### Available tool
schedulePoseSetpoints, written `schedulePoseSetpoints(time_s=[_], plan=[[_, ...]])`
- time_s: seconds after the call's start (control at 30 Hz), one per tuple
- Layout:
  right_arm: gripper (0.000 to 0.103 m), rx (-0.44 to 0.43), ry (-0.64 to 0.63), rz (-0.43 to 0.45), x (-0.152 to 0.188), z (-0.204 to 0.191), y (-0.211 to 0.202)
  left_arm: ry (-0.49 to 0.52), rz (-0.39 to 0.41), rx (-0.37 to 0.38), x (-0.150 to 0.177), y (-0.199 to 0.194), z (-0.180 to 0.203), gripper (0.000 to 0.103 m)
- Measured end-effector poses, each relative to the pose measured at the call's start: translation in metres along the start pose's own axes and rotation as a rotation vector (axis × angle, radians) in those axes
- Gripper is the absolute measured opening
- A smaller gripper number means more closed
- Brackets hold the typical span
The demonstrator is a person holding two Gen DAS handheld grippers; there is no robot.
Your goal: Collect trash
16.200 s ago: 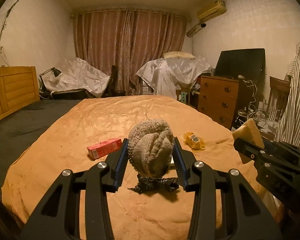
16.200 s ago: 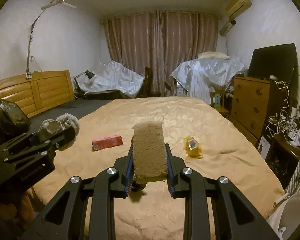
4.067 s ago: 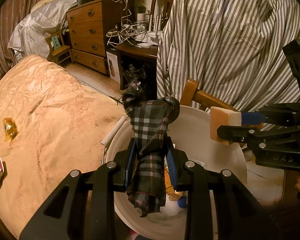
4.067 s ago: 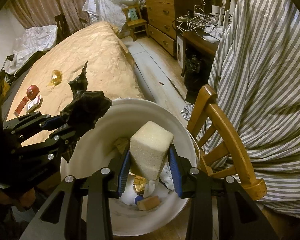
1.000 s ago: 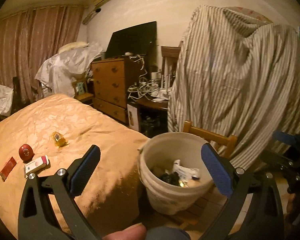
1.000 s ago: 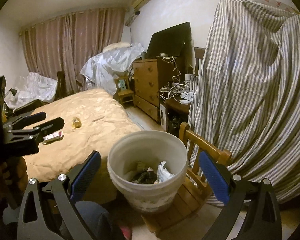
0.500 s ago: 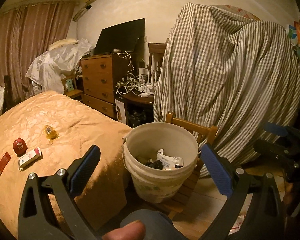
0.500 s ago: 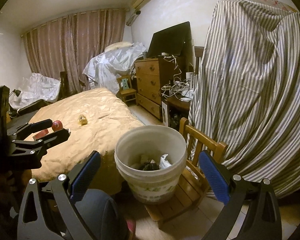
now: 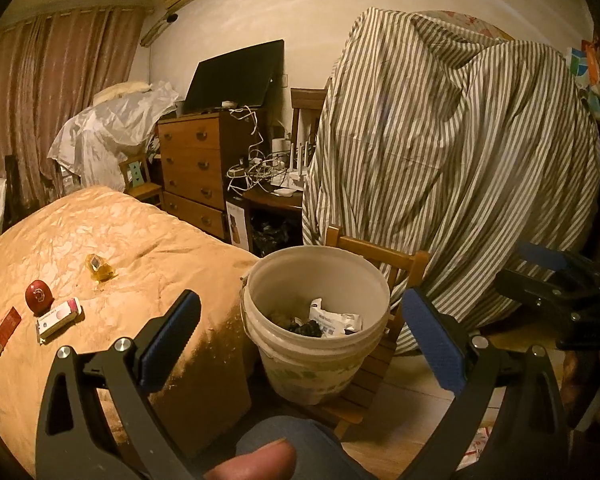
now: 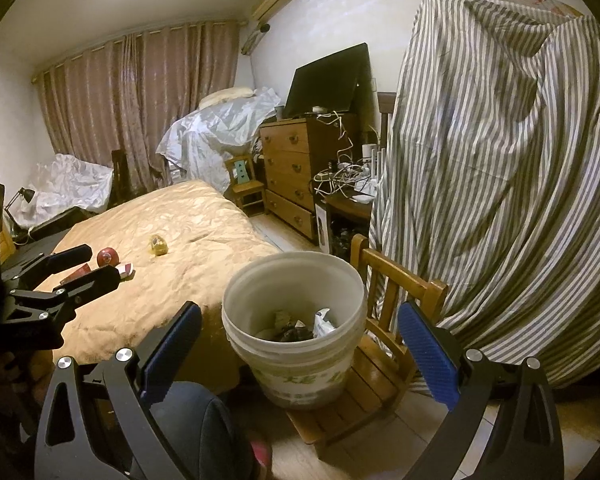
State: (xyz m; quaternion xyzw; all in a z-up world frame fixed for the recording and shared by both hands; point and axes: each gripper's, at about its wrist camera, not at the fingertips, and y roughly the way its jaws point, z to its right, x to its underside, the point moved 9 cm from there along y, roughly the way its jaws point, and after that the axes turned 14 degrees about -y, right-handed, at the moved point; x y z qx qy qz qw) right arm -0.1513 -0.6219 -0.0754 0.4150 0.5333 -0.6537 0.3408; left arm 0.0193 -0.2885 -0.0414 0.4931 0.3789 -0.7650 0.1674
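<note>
Nearest the cameras, the left gripper (image 9: 300, 332) is held with its jaws spread wide and nothing between its blue pads, and the right gripper (image 10: 300, 336) is likewise spread wide and empty. A thumb tip (image 9: 256, 460) and a blue-clad knee (image 10: 196, 424) show at the lower edge of the views. Just beyond the fingertips stands the white bucket (image 9: 320, 364), set on the seat of a small wooden chair (image 10: 384, 376) beside the foot of the bed (image 9: 112, 240). Inside the bucket lie a crumpled white wrapper (image 9: 334, 320), a dark bundle (image 9: 304, 326) and other scraps too small to identify. Uncollected items remain on the orange bedspread, well apart from the bucket: a white and pink box (image 9: 58, 320), a round red object (image 9: 39, 297) just beside it, a flat red packet (image 9: 5, 328) near the left edge, and a yellow wrapper (image 9: 99, 268) farther up the bed. Behind the chair hangs a large striped sheet (image 9: 452, 160) draped over bulky goods. Farther back stand a wooden chest of drawers (image 9: 192, 168) with a dark screen (image 9: 234, 76) leaning on top, a low table with tangled white cables (image 9: 256, 168), furniture under plastic sheeting (image 9: 112, 132), and brown curtains (image 9: 52, 92) at the far wall.
</note>
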Motion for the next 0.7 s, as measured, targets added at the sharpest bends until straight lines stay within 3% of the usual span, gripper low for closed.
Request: schedulePoseSetpoints(time_s=[0.7], plan=[[0.098, 0.001, -0.002, -0.002, -0.0009, -0.0011, -0.0007, 0.007, -0.029, -0.009, 0.0045, 0.0068, -0.0005, 0.097]])
